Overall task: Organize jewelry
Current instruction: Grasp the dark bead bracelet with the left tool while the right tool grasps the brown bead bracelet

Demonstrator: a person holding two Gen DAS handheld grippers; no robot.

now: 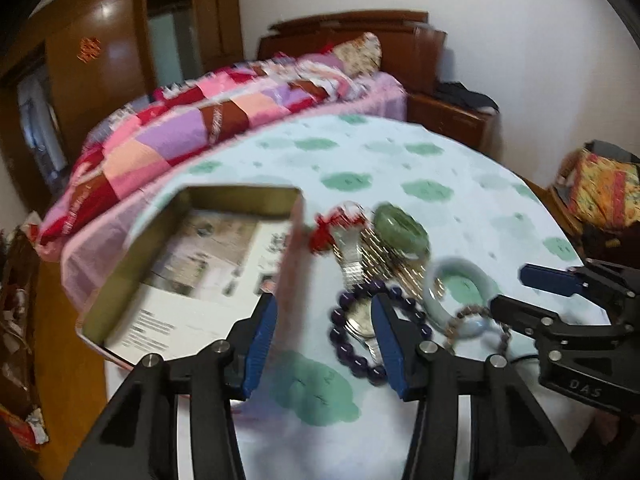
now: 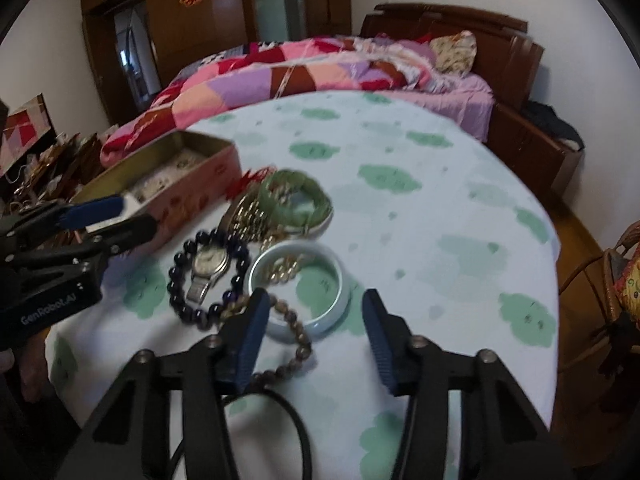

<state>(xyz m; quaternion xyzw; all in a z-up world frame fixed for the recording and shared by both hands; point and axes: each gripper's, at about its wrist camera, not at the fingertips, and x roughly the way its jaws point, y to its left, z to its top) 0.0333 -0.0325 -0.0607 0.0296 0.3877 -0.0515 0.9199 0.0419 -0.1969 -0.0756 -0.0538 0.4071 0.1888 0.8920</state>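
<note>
A pile of jewelry lies on the round table. It holds a pale jade bangle [image 2: 298, 288], a dark green bangle [image 2: 300, 200], a purple bead bracelet [image 2: 208, 276] around a silver watch [image 2: 206, 266], a brown bead bracelet [image 2: 292, 344] and gold chains [image 2: 250, 216]. An open tin box [image 1: 192, 264] lined with printed paper stands left of the pile. My left gripper [image 1: 324, 320] is open and empty, straddling the box's right wall and the purple bracelet [image 1: 372, 328]. My right gripper [image 2: 312, 312] is open and empty just before the pale bangle; it also shows in the left wrist view [image 1: 508, 290].
The table [image 2: 440, 220] wears a white cloth with green patches. A bed with a patchwork quilt [image 2: 280, 72] stands behind it. A wooden wardrobe [image 2: 200, 20] lines the far wall. A black cable [image 2: 296, 432] lies at the table's near edge.
</note>
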